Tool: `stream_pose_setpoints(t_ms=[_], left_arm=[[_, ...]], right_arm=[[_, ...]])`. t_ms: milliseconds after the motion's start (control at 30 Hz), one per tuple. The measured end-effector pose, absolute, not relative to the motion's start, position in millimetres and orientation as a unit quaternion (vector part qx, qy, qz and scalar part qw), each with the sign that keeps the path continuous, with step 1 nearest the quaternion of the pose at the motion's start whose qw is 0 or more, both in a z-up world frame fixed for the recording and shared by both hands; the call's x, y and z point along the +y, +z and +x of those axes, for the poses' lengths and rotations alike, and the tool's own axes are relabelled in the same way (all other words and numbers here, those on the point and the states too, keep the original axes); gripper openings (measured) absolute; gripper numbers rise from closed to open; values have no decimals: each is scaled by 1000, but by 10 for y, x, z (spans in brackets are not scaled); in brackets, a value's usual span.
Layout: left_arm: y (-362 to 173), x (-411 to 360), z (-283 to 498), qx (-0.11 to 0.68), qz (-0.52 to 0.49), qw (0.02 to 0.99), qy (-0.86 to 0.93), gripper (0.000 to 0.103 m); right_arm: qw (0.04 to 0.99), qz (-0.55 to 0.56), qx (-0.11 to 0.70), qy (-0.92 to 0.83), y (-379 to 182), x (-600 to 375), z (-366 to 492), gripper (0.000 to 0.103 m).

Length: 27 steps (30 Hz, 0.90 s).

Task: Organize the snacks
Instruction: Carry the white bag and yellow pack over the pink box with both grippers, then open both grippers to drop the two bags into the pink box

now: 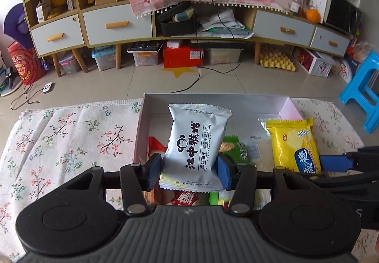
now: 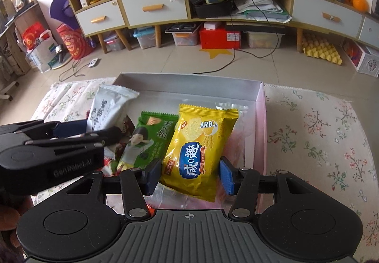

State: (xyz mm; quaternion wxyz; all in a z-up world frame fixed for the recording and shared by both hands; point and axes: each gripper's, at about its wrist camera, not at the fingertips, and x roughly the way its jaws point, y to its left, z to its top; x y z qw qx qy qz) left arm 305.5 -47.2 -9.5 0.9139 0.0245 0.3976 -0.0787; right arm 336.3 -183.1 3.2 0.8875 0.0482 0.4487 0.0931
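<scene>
My left gripper [image 1: 188, 168] is shut on a white biscuit packet [image 1: 196, 144] with black lettering, blue pads pressing its two sides, held upright over the left part of an open silver box [image 1: 213, 99]. My right gripper [image 2: 189, 174] is shut on a yellow cracker packet [image 2: 199, 144], tilted over the box's right half. The yellow packet [image 1: 292, 144] also shows at the right of the left wrist view. In the right wrist view the white packet [image 2: 106, 106] and left gripper [image 2: 90, 131] are at the left. A green packet [image 2: 146, 142] and red packets lie in the box.
The box stands on a floral cloth [image 1: 71, 139] that covers a low surface, its pink side wall [image 2: 260, 125] on the right. Beyond are a tiled floor with cables, a long cabinet with drawers [image 1: 116, 23] and a blue stool [image 1: 362, 94].
</scene>
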Motion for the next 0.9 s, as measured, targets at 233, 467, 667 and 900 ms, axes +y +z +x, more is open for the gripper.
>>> stream_pose_setpoints(t_ms=[233, 467, 667, 900], left_arm=[[-207, -370, 3240, 400, 13, 914, -62, 47], [-286, -298, 3244, 398, 14, 915, -62, 50], [-190, -268, 3227, 401, -6, 914, -68, 53], [52, -233, 2998, 388, 10, 919, -72, 65]], right_arm=[[891, 70, 438, 93, -13, -1873, 3655, 51], [892, 137, 418, 99, -261, -1826, 3900, 50], [893, 187, 398, 95, -215, -1983, 3856, 51], [894, 168, 401, 109, 10, -2048, 3705, 52]])
